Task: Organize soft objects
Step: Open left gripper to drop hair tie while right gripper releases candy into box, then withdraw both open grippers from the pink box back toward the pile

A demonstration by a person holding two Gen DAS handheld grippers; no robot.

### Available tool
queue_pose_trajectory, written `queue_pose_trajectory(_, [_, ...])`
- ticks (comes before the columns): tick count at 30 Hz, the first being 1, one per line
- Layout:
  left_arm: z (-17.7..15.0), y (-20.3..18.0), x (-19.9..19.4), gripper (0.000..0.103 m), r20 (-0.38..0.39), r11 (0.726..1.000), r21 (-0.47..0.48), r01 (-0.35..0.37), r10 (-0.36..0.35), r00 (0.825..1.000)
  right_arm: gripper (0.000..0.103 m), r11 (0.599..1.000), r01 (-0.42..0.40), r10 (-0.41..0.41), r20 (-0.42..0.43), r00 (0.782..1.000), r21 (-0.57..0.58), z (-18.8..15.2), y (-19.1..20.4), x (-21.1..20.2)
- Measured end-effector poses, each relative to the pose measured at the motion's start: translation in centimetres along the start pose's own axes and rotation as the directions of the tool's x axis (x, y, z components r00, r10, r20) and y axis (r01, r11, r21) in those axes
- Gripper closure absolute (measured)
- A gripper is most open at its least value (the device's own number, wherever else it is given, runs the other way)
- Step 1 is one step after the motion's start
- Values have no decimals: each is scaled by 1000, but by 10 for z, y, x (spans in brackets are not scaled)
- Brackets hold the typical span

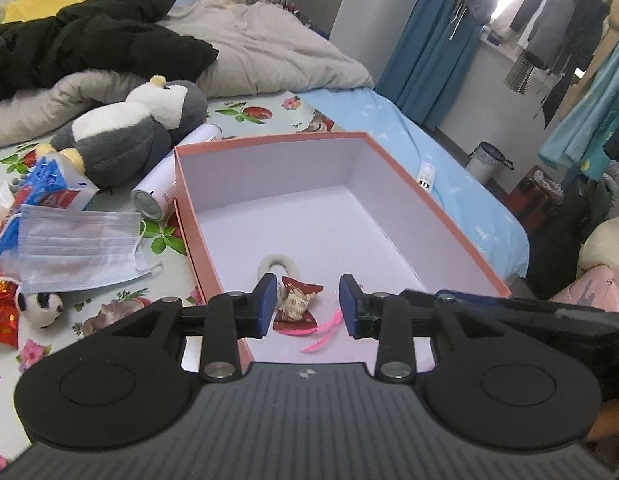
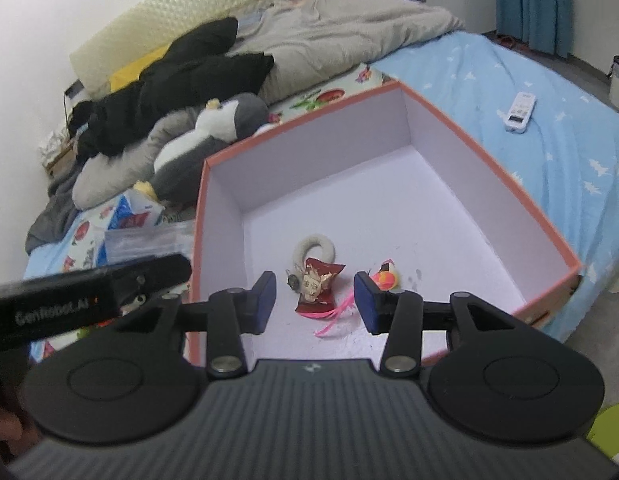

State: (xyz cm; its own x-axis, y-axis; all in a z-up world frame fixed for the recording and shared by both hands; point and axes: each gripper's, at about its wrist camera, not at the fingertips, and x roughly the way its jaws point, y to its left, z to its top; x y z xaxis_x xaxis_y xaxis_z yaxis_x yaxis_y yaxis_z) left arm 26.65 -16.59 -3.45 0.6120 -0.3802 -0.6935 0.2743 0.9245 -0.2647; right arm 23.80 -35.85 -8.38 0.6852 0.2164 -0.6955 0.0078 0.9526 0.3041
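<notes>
Both grippers are hovering over the near end of the open box [image 1: 393,168], which is sitting on the bed [image 1: 461,192]. The left gripper [image 1: 307,306] and the right gripper [image 2: 315,302] are holding nothing, each with its jaws standing apart. Lying inside already are a red pouch [image 1: 295,304], a white ring [image 1: 277,264] and a pink-feathered toy [image 2: 385,278], so a drop-off looks just finished. Next comes fetching another soft item: the plush penguin [image 1: 125,136] is lying just left of the box, long axis running diagonally, head pointing toward the grey duvet [image 1: 269,48]. Its bulk probably calls for wider jaws, or both grippers. A face mask [image 1: 77,252] and small panda [image 1: 41,306] are also waiting.
</notes>
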Motion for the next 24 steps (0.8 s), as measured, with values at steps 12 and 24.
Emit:
queue_pose_trajectory(12, [-29, -23, -83, 63, 97, 1000, 7, 13, -13, 995, 57, 1000, -5, 7, 94, 996, -18, -23, 13, -70])
queue_pose_trajectory(24, [-72, -24, -151, 63, 166, 1000, -15, -16, 19, 986, 57, 994, -56, 68, 127, 990, -94, -56, 41, -112])
